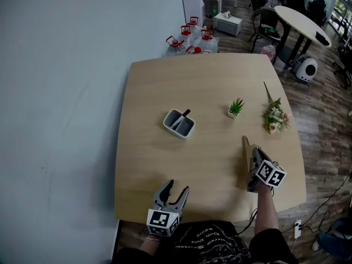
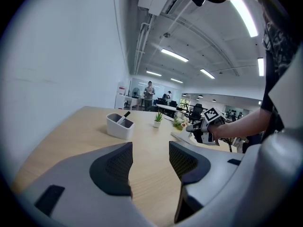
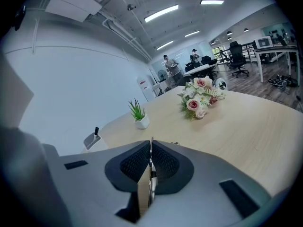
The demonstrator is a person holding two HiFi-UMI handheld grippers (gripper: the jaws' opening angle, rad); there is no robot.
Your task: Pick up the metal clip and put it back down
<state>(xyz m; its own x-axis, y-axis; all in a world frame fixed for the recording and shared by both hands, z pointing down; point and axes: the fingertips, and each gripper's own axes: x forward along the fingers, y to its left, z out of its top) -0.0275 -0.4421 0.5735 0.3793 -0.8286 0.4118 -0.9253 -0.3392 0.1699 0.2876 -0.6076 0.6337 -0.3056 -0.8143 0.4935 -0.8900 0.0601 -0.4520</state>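
The metal clip (image 1: 246, 150) is a thin flat shiny strip. It stands on edge over the table's right front part, and my right gripper (image 1: 254, 157) is shut on it. In the right gripper view the clip's edge (image 3: 151, 148) shows as a thin line pinched between the pads of my right gripper (image 3: 151, 163). In the left gripper view the clip (image 2: 182, 137) sticks out leftward from the right gripper (image 2: 195, 128), low over the tabletop; whether it touches the wood I cannot tell. My left gripper (image 1: 175, 193) is open and holds nothing at the table's front edge.
On the wooden table (image 1: 154, 87) stand a grey pen holder (image 1: 179, 124) with a black marker, a small potted plant (image 1: 236, 108) and a flower bouquet (image 1: 275, 116). Bottles with red caps (image 1: 190, 40) sit on the floor beyond the far edge. A round table (image 1: 301, 21) is at the back right.
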